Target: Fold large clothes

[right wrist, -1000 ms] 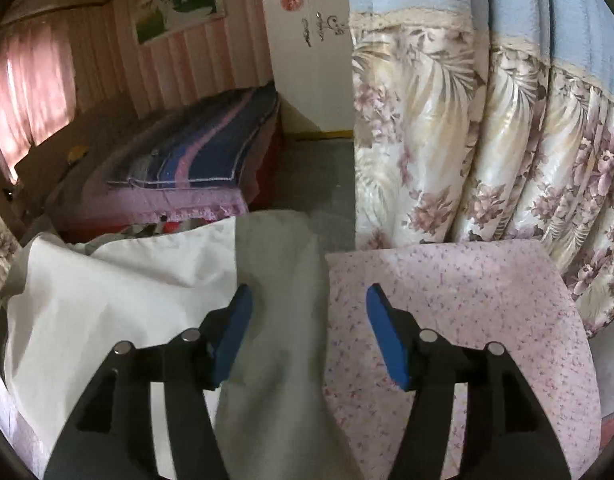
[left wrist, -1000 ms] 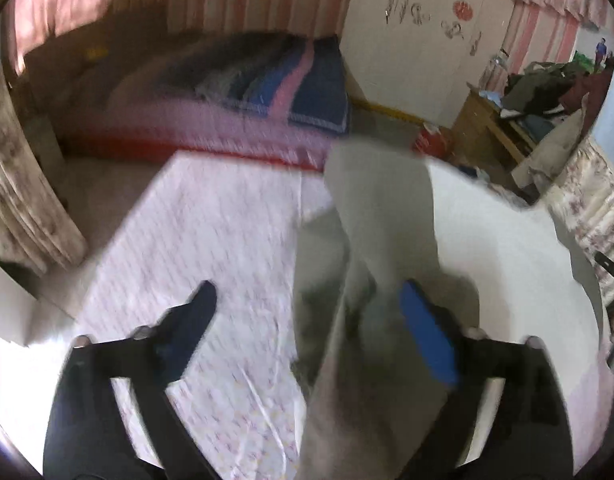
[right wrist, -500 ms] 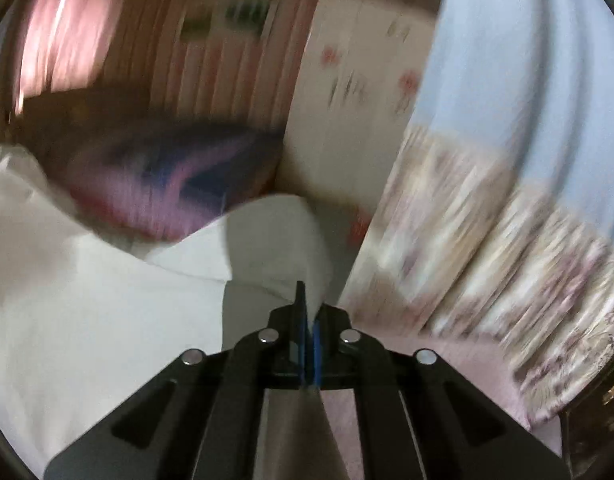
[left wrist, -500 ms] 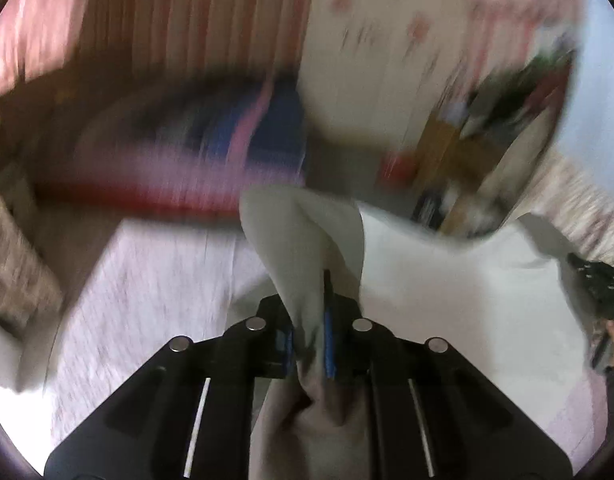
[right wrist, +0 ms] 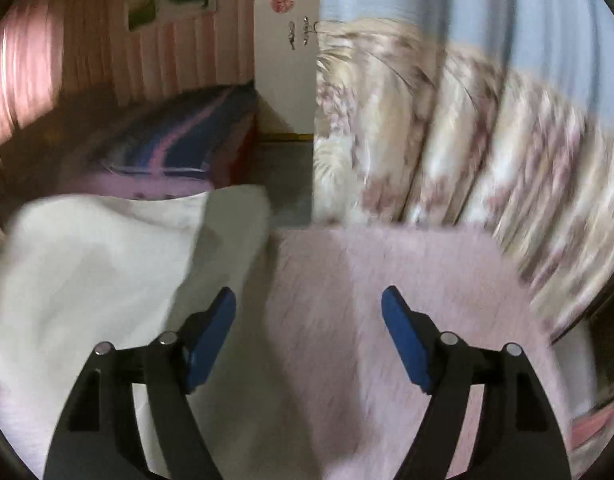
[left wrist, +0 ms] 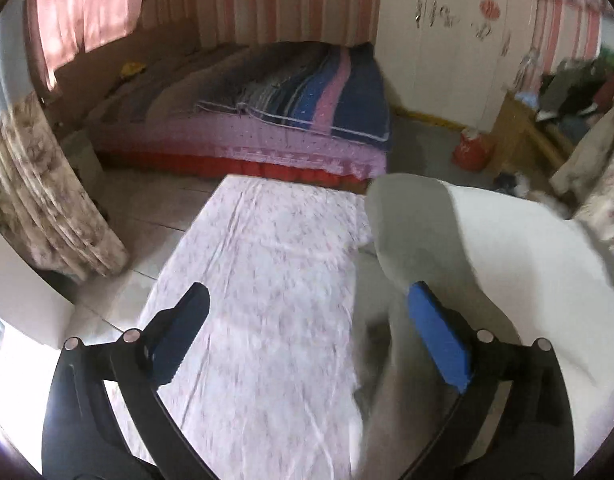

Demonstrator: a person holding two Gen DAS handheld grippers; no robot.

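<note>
1. A large white garment [left wrist: 527,264] lies spread over a table covered in a pink floral cloth [left wrist: 267,280]. It takes up the middle of the table, with bare cloth showing to either side of it.

2. The left gripper [left wrist: 307,328] hovers over the garment's left edge. Its fingers [left wrist: 437,340] are spreading to nearly their widest and grip nothing; a raised fold of white fabric stands just beside the right-hand blue pad, whether touching it I cannot tell.

3. The right gripper [right wrist: 309,332] hovers over the garment's right edge. Its fingers [right wrist: 211,340] are also parting, well open, with only the fabric edge and bare cloth below them and nothing pinched.

4. Judging by the fold standing up along the edges, this looks like the letting-go after a fold or a straightening tug, with more folding left to do.

5. The next move probably calls for picking fresh grip points on two matching edges or corners, closing on a single layer, and carrying both sides across evenly so the fabric lands flat.

6. Hard to make out: the right view is smeared by motion blur, so creases there are unclear. The garment's type, its collar or sleeves and its near edge are cut off or hidden behind the gripper bodies.

7. A bed with a striped blanket [left wrist: 299,96] sits beyond the table.
</note>
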